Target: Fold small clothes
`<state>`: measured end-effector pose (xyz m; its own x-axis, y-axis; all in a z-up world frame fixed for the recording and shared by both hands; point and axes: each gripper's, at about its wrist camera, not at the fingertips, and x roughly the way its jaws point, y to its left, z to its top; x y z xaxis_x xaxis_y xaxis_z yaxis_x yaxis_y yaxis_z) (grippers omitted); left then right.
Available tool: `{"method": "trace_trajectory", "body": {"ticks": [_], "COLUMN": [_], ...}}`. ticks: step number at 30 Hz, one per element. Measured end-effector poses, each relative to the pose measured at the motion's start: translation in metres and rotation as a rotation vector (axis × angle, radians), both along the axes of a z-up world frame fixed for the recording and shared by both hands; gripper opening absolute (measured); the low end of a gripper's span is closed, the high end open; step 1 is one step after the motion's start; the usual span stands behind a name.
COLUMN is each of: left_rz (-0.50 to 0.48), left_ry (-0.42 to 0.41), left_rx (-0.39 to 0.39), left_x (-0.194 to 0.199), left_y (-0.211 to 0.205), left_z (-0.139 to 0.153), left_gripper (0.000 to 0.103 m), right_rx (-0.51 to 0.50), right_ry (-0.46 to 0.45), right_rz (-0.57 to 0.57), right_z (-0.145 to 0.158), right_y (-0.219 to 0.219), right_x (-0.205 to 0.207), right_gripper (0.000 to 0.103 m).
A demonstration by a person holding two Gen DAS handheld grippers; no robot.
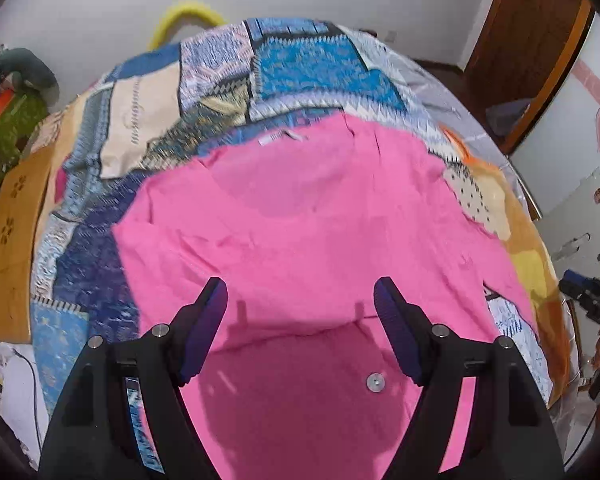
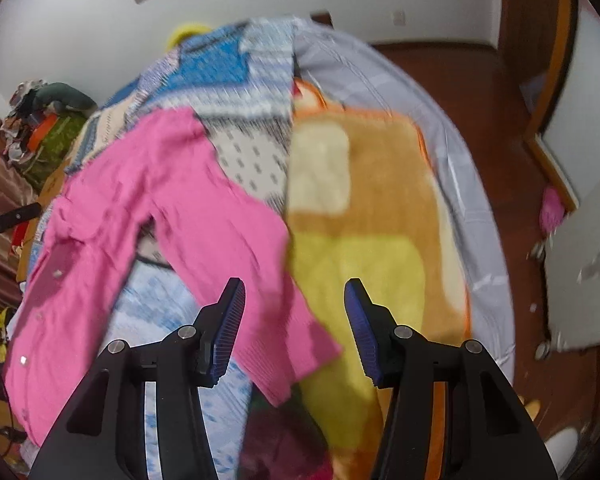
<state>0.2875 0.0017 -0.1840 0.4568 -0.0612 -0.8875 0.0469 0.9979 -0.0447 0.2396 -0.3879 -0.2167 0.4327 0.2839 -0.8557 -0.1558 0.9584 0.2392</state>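
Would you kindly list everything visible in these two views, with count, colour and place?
pink garment: one, pink, spread on the bed; sleeve reaching toward the right gripper
patchwork cover: one, blue and cream, over the bed
blanket: one, orange and yellow, beside the garment
grey sheet: one, grey, bed's far edge
snap button: one, silver, on the garment's near part
door: one, brown wood, right side
left gripper: one, black with blue pads, jaws open above the garment
right gripper: one, black with blue pads, jaws open, empty

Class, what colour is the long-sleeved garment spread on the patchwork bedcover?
Bright pink long-sleeved garment, plain with no pattern; the left wrist view shows it best.
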Motion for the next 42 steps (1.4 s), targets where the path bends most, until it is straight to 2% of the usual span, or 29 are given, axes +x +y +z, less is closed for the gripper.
{"method": "trace_trajectory", "body": {"ticks": [5,9,15,18,20,22,23,27,32,36,40,42], "left_rz": [0.001,-0.006,-0.016,-0.015,-0.014,-0.012,-0.010,-0.004,0.010,0.026,0.041,0.048], "left_ry": [0.032,0.048,0.067,0.071,0.070,0.067,0.064,0.046,0.011,-0.018,-0.051,-0.061], "left_rx": [0.018,0.038,0.053,0.056,0.054,0.052,0.049,0.047,0.033,0.017,0.018,0.010], "left_x": [0.000,0.000,0.001,0.001,0.000,0.000,-0.001,-0.005,-0.013,-0.018,-0.026,-0.029], "left_y": [-0.006,-0.009,-0.012,-0.012,-0.012,-0.011,-0.010,-0.005,0.007,0.018,0.032,0.039], "left_z": [-0.014,-0.022,-0.033,-0.036,-0.036,-0.035,-0.034,-0.028,-0.015,-0.004,0.006,0.010], "left_gripper": [0.075,0.075,0.075,0.075,0.075,0.075,0.075,0.075,0.075,0.075,0.075,0.075], "right_rx": [0.036,0.053,0.054,0.039,0.028,0.044,0.054,0.047,0.061,0.064,0.068,0.073], "right_ry": [0.115,0.173,0.150,0.136,0.134,0.137,0.138,0.085,-0.041,-0.145,-0.226,-0.246], "right_rz": [-0.033,-0.044,-0.029,-0.016,-0.010,-0.007,-0.008,-0.011,-0.018,0.020,0.088,0.128], "right_z": [-0.047,-0.073,-0.084,-0.084,-0.084,-0.083,-0.081,-0.058,-0.006,0.044,0.087,0.099], "right_y": [-0.012,-0.014,-0.008,-0.007,-0.009,-0.011,-0.014,-0.015,-0.010,0.006,0.043,0.067], "right_x": [-0.004,-0.007,-0.012,-0.012,-0.013,-0.013,-0.011,-0.013,-0.012,-0.007,0.004,0.017], "right_gripper": [0.048,0.048,0.048,0.037,0.021,0.010,0.009,0.008,0.008,0.008,0.008,0.008]}}
